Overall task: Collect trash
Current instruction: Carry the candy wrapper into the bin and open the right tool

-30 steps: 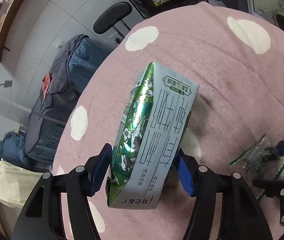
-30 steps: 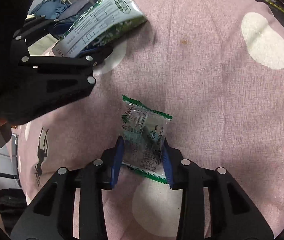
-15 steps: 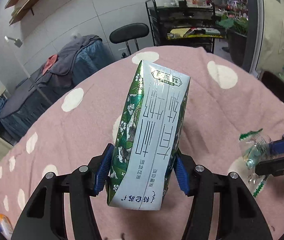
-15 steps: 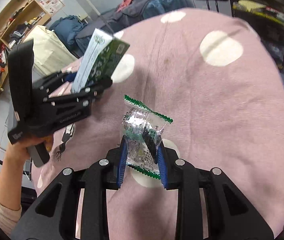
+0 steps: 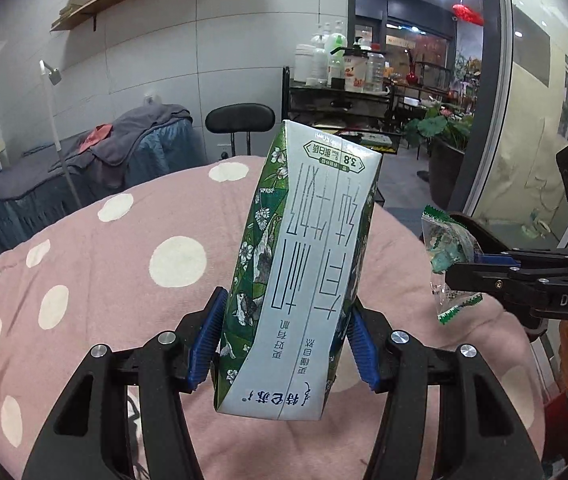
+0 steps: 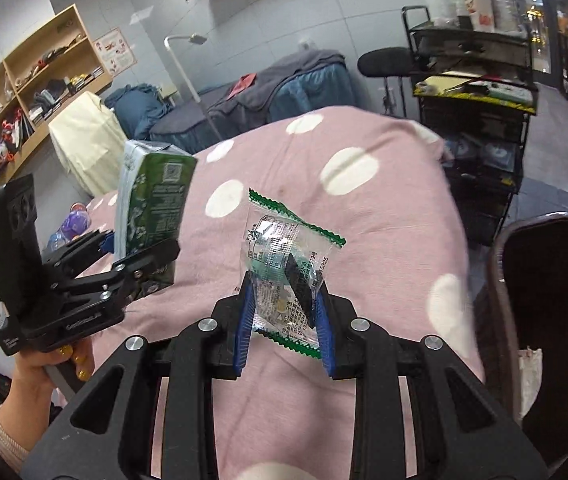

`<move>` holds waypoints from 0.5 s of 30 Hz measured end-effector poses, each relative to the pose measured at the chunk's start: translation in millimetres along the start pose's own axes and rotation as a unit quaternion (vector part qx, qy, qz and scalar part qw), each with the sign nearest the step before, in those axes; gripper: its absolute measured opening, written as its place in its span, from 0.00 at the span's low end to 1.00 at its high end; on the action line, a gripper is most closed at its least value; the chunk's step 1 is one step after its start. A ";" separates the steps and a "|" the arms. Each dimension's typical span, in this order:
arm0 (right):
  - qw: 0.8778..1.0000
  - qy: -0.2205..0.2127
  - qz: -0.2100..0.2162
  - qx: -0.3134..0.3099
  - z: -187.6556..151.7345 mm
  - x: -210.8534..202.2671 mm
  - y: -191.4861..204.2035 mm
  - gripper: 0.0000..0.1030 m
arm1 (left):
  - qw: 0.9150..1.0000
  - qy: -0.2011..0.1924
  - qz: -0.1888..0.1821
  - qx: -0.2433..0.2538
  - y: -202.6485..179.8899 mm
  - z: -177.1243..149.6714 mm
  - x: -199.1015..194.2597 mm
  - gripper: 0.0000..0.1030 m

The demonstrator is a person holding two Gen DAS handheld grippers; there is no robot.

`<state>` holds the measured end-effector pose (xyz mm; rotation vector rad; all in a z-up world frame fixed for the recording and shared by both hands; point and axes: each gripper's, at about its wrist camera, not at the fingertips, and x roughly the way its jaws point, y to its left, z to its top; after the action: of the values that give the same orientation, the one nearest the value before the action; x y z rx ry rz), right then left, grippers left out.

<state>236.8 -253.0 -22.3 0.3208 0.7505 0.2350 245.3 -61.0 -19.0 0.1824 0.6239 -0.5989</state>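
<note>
My left gripper (image 5: 282, 350) is shut on a green and white milk carton (image 5: 303, 264) and holds it upright above the pink dotted tablecloth (image 5: 124, 264). My right gripper (image 6: 285, 330) is shut on a clear snack wrapper with green zigzag edges (image 6: 284, 268), also lifted off the cloth. In the left wrist view the wrapper (image 5: 449, 264) hangs at the right in the right gripper. In the right wrist view the carton (image 6: 152, 204) sits at the left in the left gripper.
A dark bin or chair edge (image 6: 543, 320) stands at the table's right side. A black cart with bottles (image 6: 479, 60), a black stool (image 5: 240, 120) and covered furniture (image 5: 96, 160) stand beyond the table. Small items (image 6: 72, 224) lie at the table's far left.
Both grippers have risen and tilted up from the cloth, carrying the carton and the wrapper with them. More of the room now shows behind.
</note>
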 end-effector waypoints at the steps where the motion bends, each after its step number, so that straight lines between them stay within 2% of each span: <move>1: 1.000 -0.006 -0.003 0.004 -1.2 -5.7 -3.8 0.28 | 1.000 -0.002 -0.004 -0.003 -3.4 0.3 -1.0 0.54; 15: 0.993 -0.063 -0.087 0.056 -37.1 -73.6 -83.9 0.28 | 0.997 -0.021 -0.066 -0.036 -66.6 0.3 -5.9 0.55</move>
<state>166.6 -346.7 -32.3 0.3716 0.6630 0.0081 203.1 -112.6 -14.2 0.0611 0.6181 -0.7052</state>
